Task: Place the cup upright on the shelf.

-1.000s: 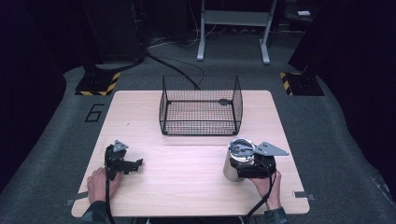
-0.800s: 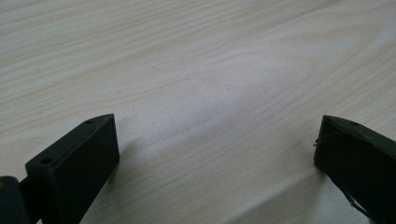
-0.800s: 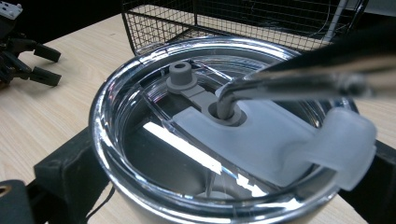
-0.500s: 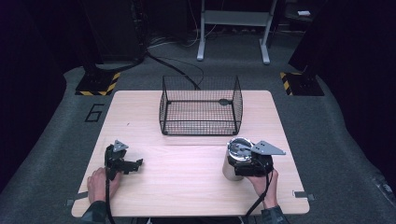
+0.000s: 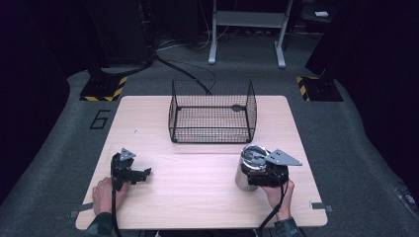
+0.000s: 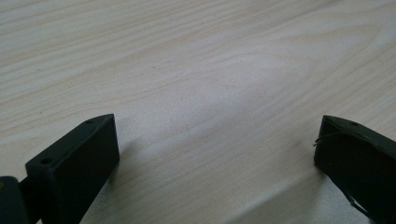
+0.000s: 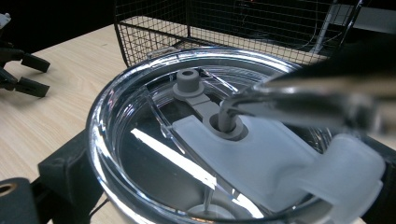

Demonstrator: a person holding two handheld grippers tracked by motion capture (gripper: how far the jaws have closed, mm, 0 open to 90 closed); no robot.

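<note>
right claw (image 5: 253, 170) apparently clamps the lidded tumbler (image 5: 245, 168) near the basket (image 5: 212, 112).

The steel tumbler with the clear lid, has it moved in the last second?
Yes. The steel tumbler has slid slightly left and toward the person, away from the black wire basket.

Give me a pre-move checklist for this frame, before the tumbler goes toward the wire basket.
1. Right gripper closed around the tumbler: ok, a jaw sits against each side in the right gripper view.
2. Tumbler upright on the table: ok.
3. Lid seated on the tumbler: ok as far as visible.
4. Wire basket open on top, nothing visible inside: ok.
5. Left gripper out of the way: ok, jaws open, at the table's left.
6. Grip firm enough to lift: cannot tell.
</note>
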